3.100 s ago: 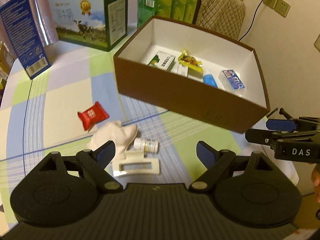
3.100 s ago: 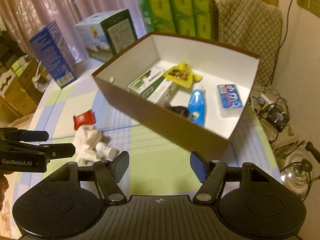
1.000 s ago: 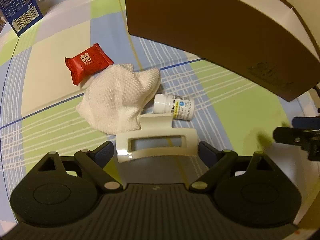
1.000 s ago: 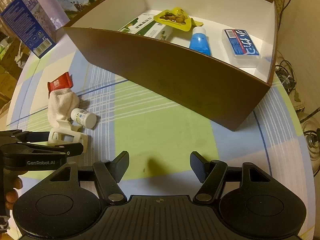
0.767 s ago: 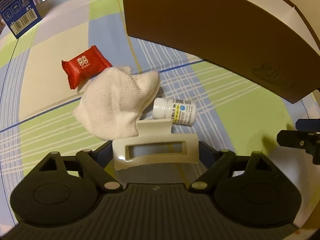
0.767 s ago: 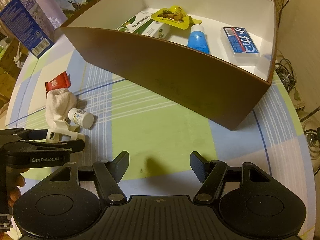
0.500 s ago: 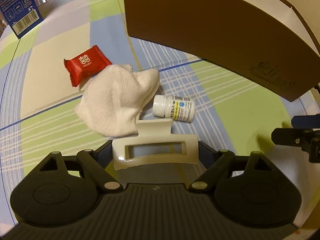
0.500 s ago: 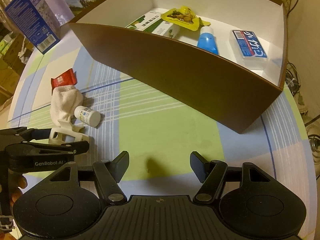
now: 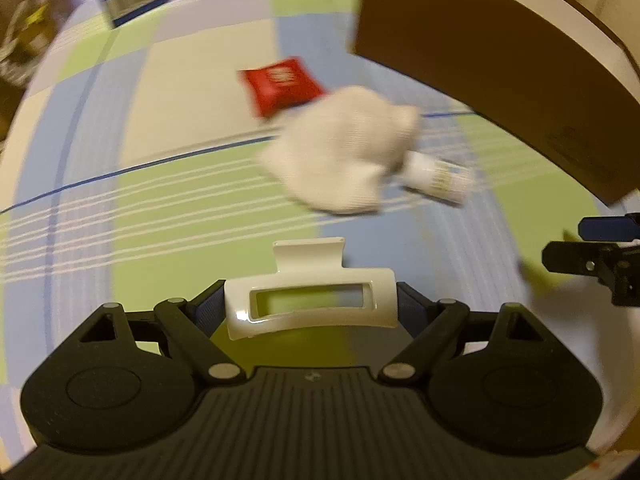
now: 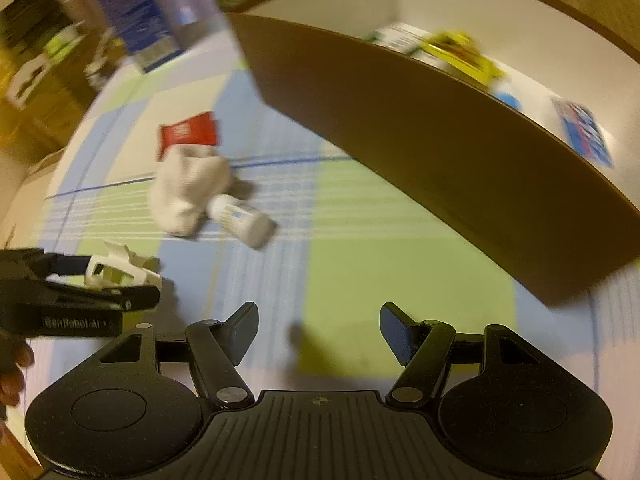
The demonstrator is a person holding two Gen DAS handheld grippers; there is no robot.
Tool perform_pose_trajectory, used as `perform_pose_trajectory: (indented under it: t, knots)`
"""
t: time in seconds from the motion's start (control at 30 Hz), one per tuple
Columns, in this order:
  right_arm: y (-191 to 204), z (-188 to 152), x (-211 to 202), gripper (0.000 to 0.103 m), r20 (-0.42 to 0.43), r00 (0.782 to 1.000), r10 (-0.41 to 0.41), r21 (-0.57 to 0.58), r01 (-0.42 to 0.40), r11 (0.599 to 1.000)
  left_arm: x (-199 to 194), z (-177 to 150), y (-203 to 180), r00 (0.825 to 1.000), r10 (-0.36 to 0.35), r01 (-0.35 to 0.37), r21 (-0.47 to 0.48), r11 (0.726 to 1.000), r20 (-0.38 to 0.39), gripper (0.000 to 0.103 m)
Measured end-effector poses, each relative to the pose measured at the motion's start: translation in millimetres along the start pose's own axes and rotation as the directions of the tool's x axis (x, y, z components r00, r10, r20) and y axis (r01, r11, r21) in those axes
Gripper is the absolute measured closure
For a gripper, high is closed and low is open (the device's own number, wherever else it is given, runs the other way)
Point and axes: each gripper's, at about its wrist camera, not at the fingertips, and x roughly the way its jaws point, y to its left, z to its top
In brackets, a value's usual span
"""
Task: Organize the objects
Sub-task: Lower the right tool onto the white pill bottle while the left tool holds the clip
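Observation:
My left gripper is shut on a white hair claw clip and holds it just above the checked tablecloth; the same white hair claw clip shows at the left of the right wrist view. Beyond it lie a white cloth, a small white pill bottle and a red candy packet. A brown box with a white inside stands at the right and holds several items. My right gripper is open and empty above the cloth.
A blue carton stands at the far left of the table, with a green-and-white carton behind. The right gripper's fingers show at the right edge of the left wrist view. Both views are motion-blurred.
My left gripper has shut on the clip and lifted it back from the cloth and bottle. Both views have swung, and the right gripper has turned left toward the loose objects.

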Motion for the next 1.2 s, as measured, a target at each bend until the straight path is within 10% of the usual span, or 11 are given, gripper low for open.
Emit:
perform_pose_trajectory:
  t: [0.67, 0.93, 1.2]
  knots:
    - [54.6, 44.1, 73.4, 0.04, 0.021, 0.998, 0.056, -0.395, -0.043, 0.917, -2.4, -6.9, 67.2, 0.997, 0.075, -0.076, -0.139, 0.987, -0.012, 0.018]
    - [57.8, 45.1, 78.1, 0.077, 0.011, 0.998, 0.065, -0.442, -0.053, 0.896, 1.4, -1.2, 68.5, 0.998, 0.063, -0.064, -0.135, 0.989, -0.013, 0.018]
    - [53.5, 28.6, 67.6, 0.077, -0.008, 0.999, 0.04, -0.436, -0.039, 0.899, 3.4, 2.3, 63.8, 0.999, 0.051, -0.053, -0.122, 0.991, -0.015, 0.018]
